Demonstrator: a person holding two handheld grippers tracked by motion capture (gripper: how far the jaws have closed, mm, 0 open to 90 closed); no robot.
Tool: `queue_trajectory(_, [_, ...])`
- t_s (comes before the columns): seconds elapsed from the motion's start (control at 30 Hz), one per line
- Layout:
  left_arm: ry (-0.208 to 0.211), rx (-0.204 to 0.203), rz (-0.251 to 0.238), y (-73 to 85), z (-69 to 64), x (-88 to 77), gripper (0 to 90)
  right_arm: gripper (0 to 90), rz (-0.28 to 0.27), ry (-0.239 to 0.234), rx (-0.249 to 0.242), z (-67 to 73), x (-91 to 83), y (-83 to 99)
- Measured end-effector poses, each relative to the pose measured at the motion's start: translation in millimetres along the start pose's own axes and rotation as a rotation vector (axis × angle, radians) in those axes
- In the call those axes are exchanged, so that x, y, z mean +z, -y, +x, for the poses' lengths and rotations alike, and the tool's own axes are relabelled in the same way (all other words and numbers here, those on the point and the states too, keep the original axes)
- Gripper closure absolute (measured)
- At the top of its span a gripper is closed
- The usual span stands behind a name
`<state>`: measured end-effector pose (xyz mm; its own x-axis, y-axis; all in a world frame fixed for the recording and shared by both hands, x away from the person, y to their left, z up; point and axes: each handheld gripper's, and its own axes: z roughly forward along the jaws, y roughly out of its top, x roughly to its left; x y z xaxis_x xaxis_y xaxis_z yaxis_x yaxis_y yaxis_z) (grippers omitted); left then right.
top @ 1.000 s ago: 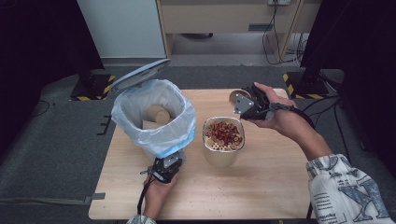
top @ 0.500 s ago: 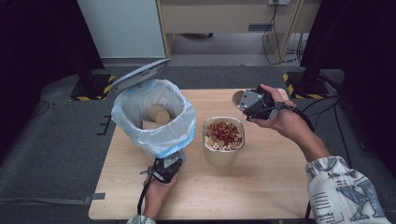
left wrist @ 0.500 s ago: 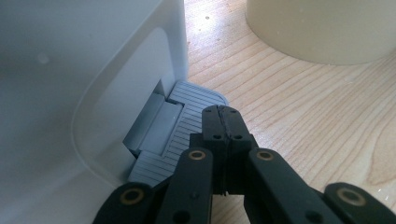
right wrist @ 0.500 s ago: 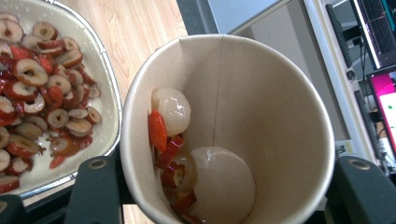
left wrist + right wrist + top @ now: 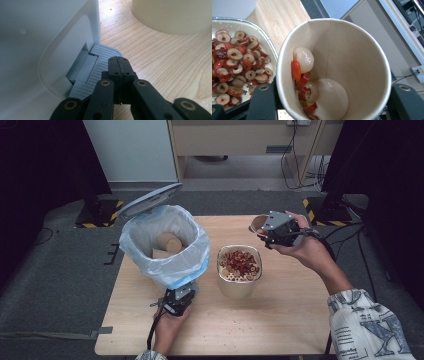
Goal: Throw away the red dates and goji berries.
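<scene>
Roughly midway through, going by the layout. Bin-opening part done: left gripper clenched tight with nothing between the jaws, tips planted on the grey ribbed pedal right under them, and the lid of the white bin propped up as a result. Already a couple of brown paper cups sitting inside the blue liner, so probably not the first round of this.

Left to do, at a guess: getting the paper cup over to the bin mouth and dropping it in. Could also be a tip-out into the bowl first, hard to call.

Right gripper grasping that cup, jaws squeezed on either side of the rim, the cup sticking out ahead of them and tipped over. Held up off the table, with the bowl of sliced red dates just off to one side of the jaws and the bin well beyond that.

As for the cup itself: plain tan paper, round, undented, not empty. Few leftovers clinging to the inside wall, namely a glossy pale round fruit, some red slices, plus a whitish blob at the bottom. Looks wet, so maybe drippy on the way over.
</scene>
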<state>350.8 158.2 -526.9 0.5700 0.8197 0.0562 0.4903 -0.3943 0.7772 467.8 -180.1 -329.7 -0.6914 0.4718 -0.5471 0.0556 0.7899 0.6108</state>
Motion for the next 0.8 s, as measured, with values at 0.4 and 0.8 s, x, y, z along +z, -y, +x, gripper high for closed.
queue_trajectory(0.4, [-0.001, -0.001, 0.000, 0.0, -0.1, 0.0, 89.2, 37.1, -0.033, -0.008, 0.095, -7.4, -4.4, 10.6])
queue_trajectory(0.8, [-0.009, -0.017, 0.000, 0.3, -1.5, -0.3, 89.1, 37.1, -0.069, -0.024, 0.179, -13.0, -7.0, 20.3])
